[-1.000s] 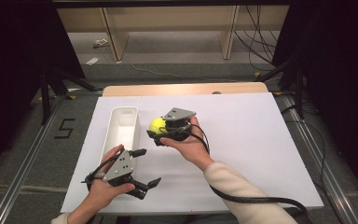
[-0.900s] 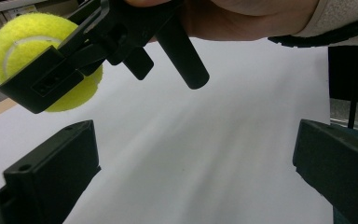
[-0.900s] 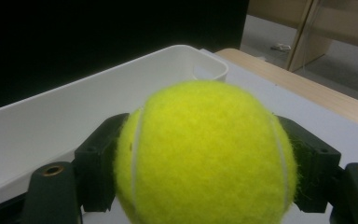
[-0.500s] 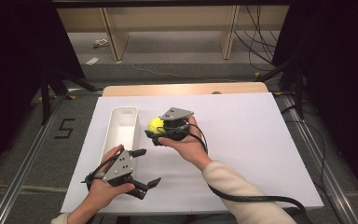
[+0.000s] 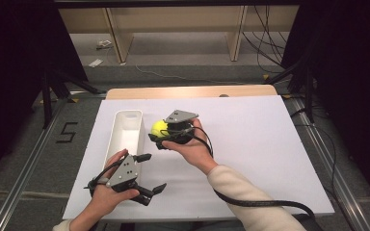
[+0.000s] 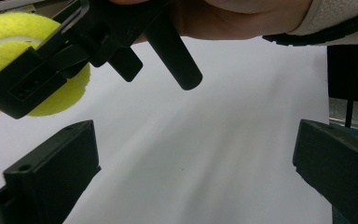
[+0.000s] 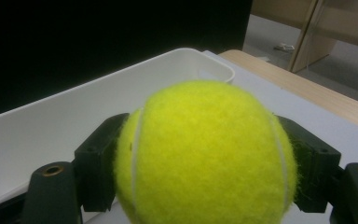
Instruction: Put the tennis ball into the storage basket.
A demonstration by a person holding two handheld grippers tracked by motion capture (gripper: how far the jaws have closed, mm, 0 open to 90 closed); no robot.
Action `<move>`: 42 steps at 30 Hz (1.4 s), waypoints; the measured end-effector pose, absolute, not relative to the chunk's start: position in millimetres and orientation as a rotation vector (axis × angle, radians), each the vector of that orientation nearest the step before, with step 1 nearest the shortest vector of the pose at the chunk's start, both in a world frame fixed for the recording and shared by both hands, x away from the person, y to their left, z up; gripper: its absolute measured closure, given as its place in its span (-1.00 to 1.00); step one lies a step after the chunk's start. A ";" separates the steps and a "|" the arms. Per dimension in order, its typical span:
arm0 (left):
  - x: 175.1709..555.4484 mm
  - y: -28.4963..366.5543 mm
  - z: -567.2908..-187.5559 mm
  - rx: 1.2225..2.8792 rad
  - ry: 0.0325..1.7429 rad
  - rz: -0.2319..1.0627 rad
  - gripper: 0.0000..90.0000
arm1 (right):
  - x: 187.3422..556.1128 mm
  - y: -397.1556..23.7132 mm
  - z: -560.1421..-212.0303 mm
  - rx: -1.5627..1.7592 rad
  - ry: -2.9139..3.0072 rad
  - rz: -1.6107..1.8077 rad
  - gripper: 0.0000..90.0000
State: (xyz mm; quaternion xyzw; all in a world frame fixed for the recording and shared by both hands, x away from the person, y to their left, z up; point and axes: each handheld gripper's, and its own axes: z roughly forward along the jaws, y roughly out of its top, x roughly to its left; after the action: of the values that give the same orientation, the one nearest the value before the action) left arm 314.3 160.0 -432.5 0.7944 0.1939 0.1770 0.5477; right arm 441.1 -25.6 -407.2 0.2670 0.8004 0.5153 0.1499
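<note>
A yellow tennis ball (image 5: 160,127) is clamped between the jaws of my right gripper (image 5: 159,131), which hovers just right of a long white tray (image 5: 124,137). In the right gripper view the ball (image 7: 205,154) sits between both black jaws, with the tray (image 7: 74,116) right behind it. My left gripper (image 5: 150,174) rests near the table's front left, open, nothing between its jaws. The left gripper view has the ball (image 6: 37,60) at upper left, held by the other gripper.
A white sheet (image 5: 250,144) covers the table; a strip of wooden tabletop (image 5: 192,91) shows at the far edge. A black cable (image 5: 265,204) trails from the right gripper along the sleeve. Metal rails run along both sides.
The right gripper with the ball has crept slightly left toward the tray. The left gripper has stayed put.
</note>
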 end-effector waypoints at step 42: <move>313.7 159.1 -432.6 1.886 0.451 0.415 -1.00 | 445.3 -6.0 -393.7 0.722 2.305 1.493 -0.42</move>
State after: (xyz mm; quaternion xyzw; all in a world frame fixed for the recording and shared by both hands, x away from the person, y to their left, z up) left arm 313.7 159.1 -432.6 0.7960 0.1903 0.1752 0.5472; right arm 445.3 -6.0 -393.7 0.2514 0.8025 0.5198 0.1503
